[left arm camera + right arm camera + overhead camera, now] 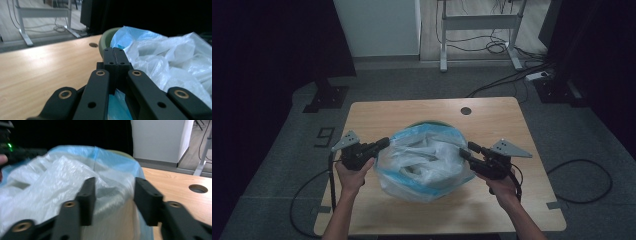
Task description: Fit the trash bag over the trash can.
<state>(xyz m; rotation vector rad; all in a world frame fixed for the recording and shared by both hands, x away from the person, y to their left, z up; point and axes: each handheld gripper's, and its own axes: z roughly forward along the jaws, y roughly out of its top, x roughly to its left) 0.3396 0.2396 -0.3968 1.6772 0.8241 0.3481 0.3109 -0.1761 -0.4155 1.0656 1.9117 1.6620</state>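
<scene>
Left gripper (382, 145): black two-jaw tool, grey three-cornered plate on top, held in the person's left hand (352, 172). Jaws pressed fully together; blue film shows beneath them in the left gripper view, so they appear to pinch the bag's left rim.

Right gripper (466, 151): same make, held in the right hand (502, 182). Jaws stand partly apart, the bag's right rim between them; whether the pads press on the film cannot be told.

Crumpled translucent white-and-blue plastic bag (424, 162): draped over a round pale-green bin (106, 40), of which a strip of rim shows at the far side. Stands at the middle of the table, nearer the person's edge.

Light wooden rectangular table (412, 112): round cable hole (466, 110) near the far edge, right of centre.

Room: dim grey carpeted floor (577, 135) with black cables (584, 175), a white desk frame (477, 22) and a white cabinet (377, 25) beyond.
</scene>
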